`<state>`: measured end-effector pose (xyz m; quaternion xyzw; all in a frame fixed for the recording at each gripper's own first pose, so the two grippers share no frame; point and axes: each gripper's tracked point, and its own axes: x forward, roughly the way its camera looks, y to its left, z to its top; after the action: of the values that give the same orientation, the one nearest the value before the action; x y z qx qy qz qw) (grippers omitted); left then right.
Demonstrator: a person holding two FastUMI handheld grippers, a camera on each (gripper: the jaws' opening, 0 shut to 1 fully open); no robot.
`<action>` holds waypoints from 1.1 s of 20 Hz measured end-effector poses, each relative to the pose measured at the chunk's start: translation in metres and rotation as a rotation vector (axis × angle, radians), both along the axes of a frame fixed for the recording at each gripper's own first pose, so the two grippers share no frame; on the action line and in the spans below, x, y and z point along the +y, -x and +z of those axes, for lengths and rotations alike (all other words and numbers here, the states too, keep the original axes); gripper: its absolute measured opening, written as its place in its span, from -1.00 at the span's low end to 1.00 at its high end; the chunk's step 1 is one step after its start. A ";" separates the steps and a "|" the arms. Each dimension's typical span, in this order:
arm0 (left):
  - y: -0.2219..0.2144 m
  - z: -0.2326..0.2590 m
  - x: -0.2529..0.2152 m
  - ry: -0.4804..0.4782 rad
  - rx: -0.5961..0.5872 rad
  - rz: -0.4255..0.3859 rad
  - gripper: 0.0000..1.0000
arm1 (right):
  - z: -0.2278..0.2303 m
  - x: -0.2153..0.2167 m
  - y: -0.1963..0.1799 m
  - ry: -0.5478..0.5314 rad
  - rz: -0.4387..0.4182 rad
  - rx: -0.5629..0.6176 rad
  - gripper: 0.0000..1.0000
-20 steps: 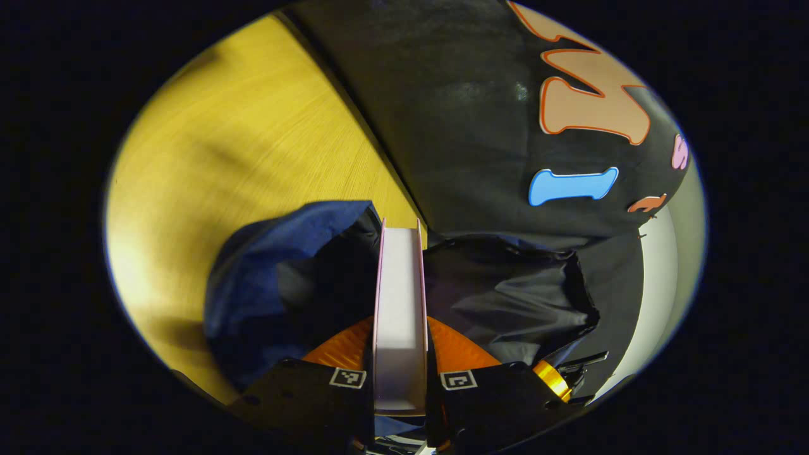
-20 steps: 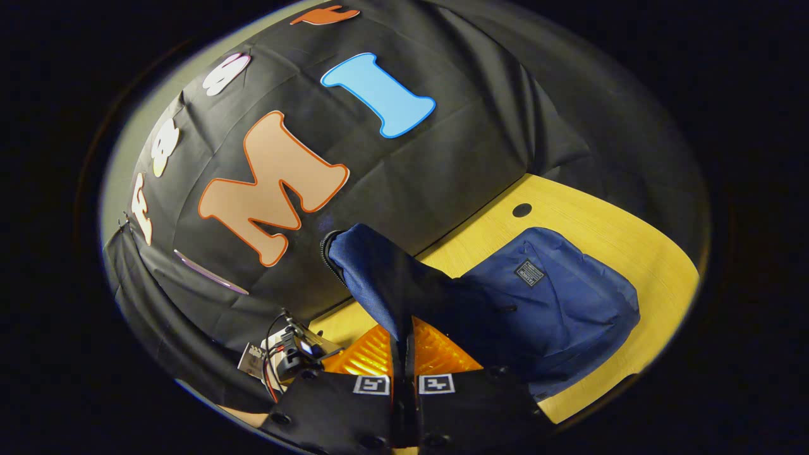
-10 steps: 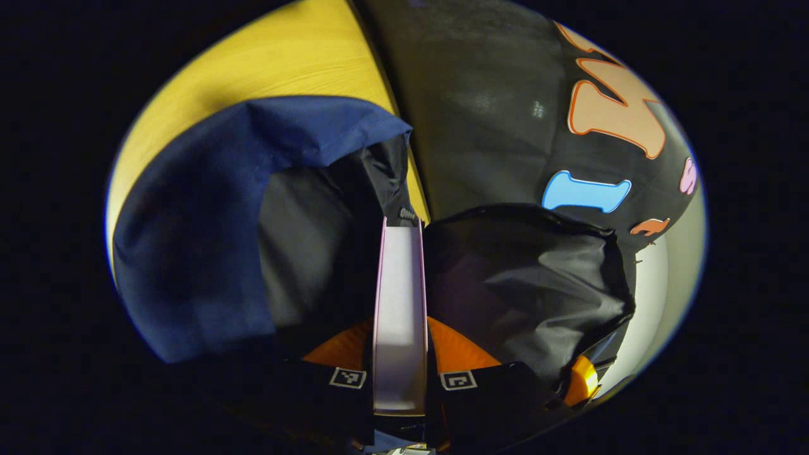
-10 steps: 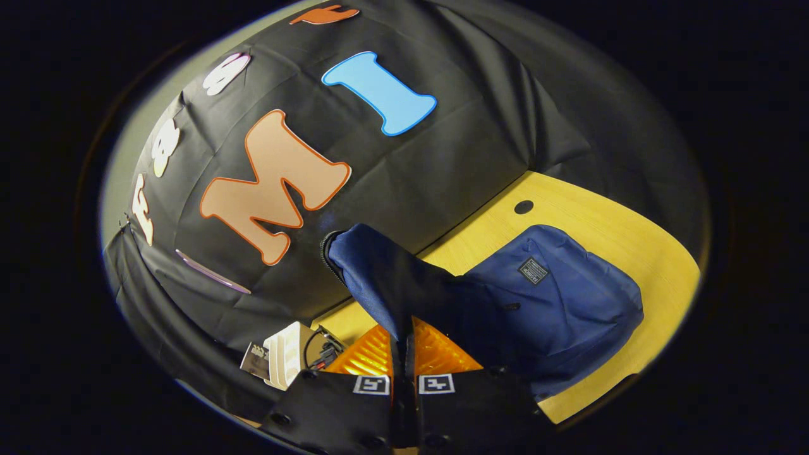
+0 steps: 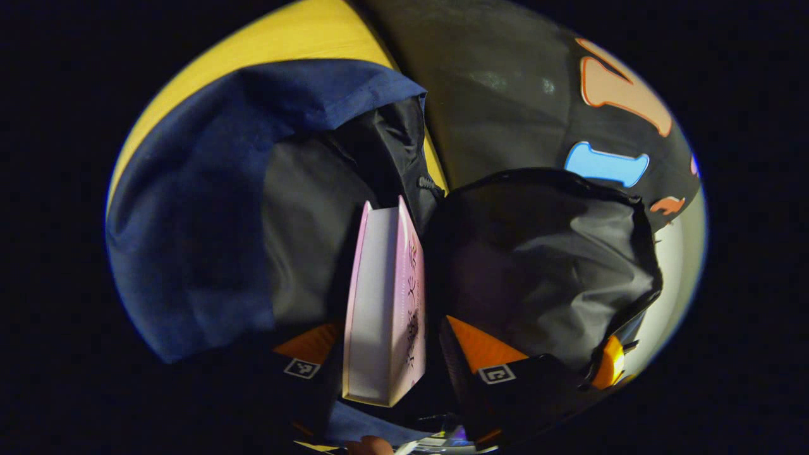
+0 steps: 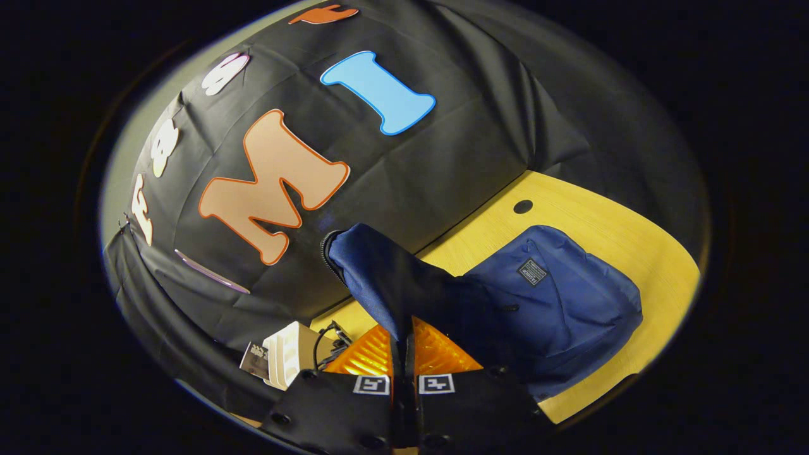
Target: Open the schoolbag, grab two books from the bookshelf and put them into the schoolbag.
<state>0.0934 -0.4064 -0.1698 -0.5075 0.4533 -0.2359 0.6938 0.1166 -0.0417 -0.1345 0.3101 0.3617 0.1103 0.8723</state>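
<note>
Your left hand-held gripper [image 5: 395, 363] is standing with its fingers spread, the pink book [image 5: 385, 303] leaning loose between them inside the blue schoolbag [image 5: 208, 208]. Your right hand-held gripper [image 6: 404, 379] is pinching the schoolbag's opened flap [image 6: 379, 278] above the yellow counter [image 6: 632, 240]

Book's [image 5: 385, 303] far end hidden inside schoolbag [image 5: 208, 208]

The schoolbag [image 6: 569, 303] is navy blue outside, with a small dark label patch on its front and a dark grey lining [image 5: 310, 221] inside. The book [image 5: 385, 309] has a pale pink cover with dark markings and white page edges. The desk [image 6: 638, 234] is yellow wood grain.
</note>
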 end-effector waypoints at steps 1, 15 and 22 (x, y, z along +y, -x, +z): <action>-0.003 0.002 0.009 -0.051 -0.023 0.008 0.63 | 0.000 0.000 0.000 0.001 -0.001 -0.001 -0.94; -0.008 0.110 0.151 -0.676 -0.601 -0.114 0.86 | -0.003 0.004 0.004 0.009 0.010 -0.012 -0.94; -0.002 0.177 0.361 -0.985 -0.752 0.075 0.84 | -0.002 0.004 0.004 0.015 0.015 -0.016 -0.94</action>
<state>0.0958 -0.0459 0.0072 -0.0252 0.2152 -0.1372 0.9666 0.1130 -0.0377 -0.1366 0.2998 0.3577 0.1163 0.8767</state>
